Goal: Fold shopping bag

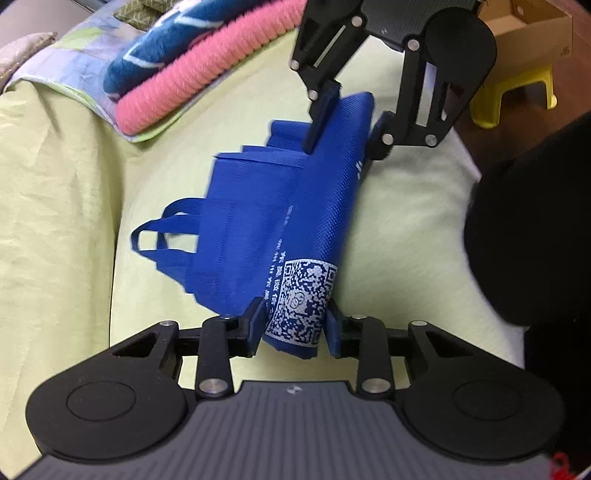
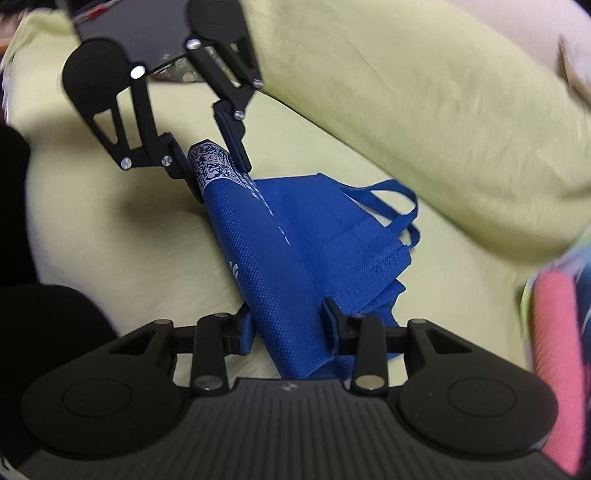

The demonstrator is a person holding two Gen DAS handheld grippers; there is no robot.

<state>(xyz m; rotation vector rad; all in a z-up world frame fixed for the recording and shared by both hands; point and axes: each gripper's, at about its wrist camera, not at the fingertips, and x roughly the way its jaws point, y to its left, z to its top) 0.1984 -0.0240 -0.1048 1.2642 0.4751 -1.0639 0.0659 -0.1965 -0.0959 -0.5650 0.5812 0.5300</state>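
A blue woven shopping bag with a white QR print lies partly folded on a pale green bed sheet; its handles stick out to the left. My left gripper is shut on the QR-printed end of the bag. My right gripper faces it from the far end and is shut on the bag's other end. In the right wrist view the bag stretches between my right gripper near the camera and my left gripper beyond. The folded strip is held a little above the sheet.
A folded pink and blue knit pile lies on a patterned cloth at the back left. A yellow stool and a cardboard box stand on the floor beyond the bed. A dark sleeve fills the right side. A green pillow lies behind.
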